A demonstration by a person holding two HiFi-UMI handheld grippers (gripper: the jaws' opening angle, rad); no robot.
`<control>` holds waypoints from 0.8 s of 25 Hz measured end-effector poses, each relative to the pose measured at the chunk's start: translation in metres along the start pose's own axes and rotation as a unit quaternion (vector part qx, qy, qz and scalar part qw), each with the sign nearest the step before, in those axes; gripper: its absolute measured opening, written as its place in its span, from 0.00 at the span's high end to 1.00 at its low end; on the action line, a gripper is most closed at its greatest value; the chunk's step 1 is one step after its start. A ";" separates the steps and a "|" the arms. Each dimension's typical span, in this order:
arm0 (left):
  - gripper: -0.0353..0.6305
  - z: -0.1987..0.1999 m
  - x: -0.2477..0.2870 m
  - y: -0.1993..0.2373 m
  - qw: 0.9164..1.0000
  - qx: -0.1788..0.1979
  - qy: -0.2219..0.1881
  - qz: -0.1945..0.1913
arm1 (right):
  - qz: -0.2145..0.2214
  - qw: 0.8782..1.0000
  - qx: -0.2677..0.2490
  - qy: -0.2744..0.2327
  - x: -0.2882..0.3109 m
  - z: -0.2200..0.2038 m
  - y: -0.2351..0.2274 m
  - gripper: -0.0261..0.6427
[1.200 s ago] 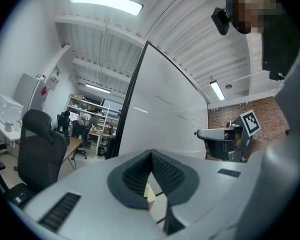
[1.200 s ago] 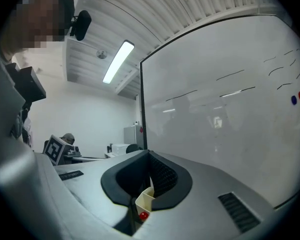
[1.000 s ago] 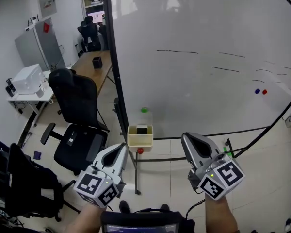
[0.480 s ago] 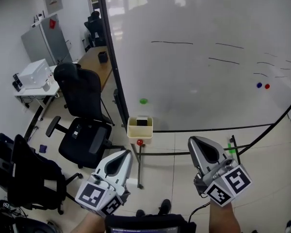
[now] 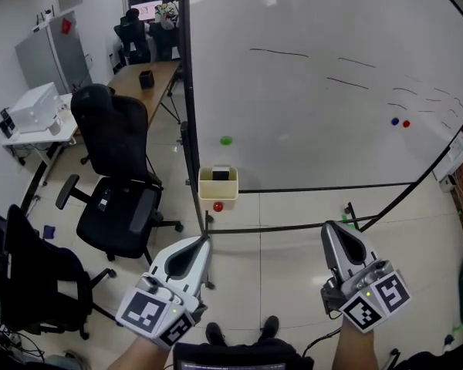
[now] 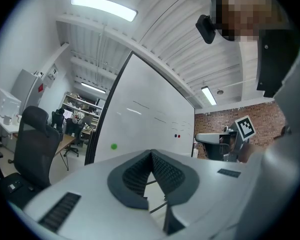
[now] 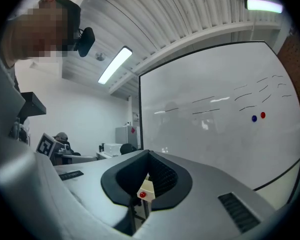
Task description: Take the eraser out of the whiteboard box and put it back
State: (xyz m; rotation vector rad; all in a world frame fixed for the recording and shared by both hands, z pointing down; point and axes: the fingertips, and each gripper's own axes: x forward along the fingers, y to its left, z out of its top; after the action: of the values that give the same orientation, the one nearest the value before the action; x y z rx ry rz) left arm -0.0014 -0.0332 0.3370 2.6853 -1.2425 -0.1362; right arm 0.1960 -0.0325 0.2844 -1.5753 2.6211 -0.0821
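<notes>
Whiteboard fills the far right, black office chair to its left. Left gripper and right gripper near, both clenched, nothing held. Cream whiteboard box at board's lower left corner, well apart from both; dark eraser sits inside.

- Bright, even room light; the tube lamp on the ceiling above the whiteboard burns out to white.
- Pale glare lies across the whiteboard's top.
- Fisheye distortion bows the whiteboard's frame; both gripper views fade to black corners around the whiteboard.
- Shadows are faint.
</notes>
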 end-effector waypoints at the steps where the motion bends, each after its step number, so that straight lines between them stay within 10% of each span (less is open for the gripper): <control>1: 0.89 -0.001 -0.002 -0.006 1.000 0.002 0.001 0.001 | -0.001 1.000 0.002 -0.002 -0.007 0.002 -0.002 0.93; 20: 0.89 -0.001 0.037 -0.168 0.999 0.046 -0.012 0.017 | 0.032 0.999 -0.012 -0.004 -0.151 0.019 -0.083 0.93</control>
State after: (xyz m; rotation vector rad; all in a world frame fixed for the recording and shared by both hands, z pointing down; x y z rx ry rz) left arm 0.1485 0.0454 0.3043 2.7458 -1.3327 -0.1086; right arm 0.3415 0.0613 0.2794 -1.4943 2.6733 -0.0406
